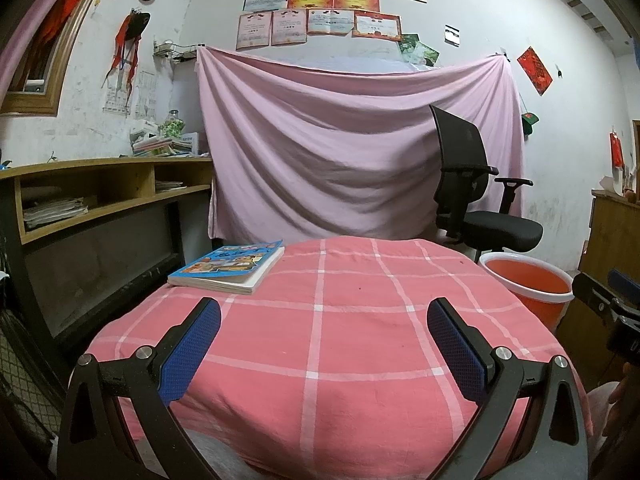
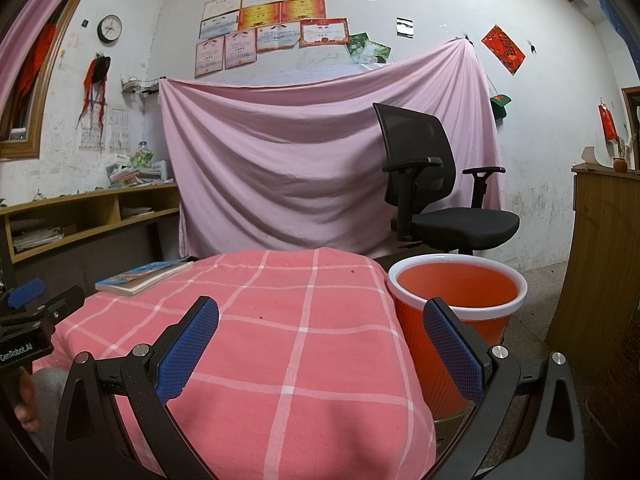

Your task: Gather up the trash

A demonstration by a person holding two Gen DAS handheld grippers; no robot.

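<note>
no trash pieces visible on the pink checked cloth [image 1: 320,340] over the surface, only tiny dark specks, too small to tell. fits both a cleared surface w/ trash already binned and a sweep not yet made; bin inside can't be seen to the bottom. orange bin [image 2: 456,300] stands just beside the surface's right edge. left tool [image 1: 324,344] and right tool [image 2: 320,344] both spread wide, holding nothing. room: pink sheet [image 1: 340,152] on the wall, black chair [image 2: 436,200] behind the bin, book [image 1: 230,264] at far-left corner.

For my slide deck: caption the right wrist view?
Open right gripper over pink checked cloth, orange bin beside it.
</note>
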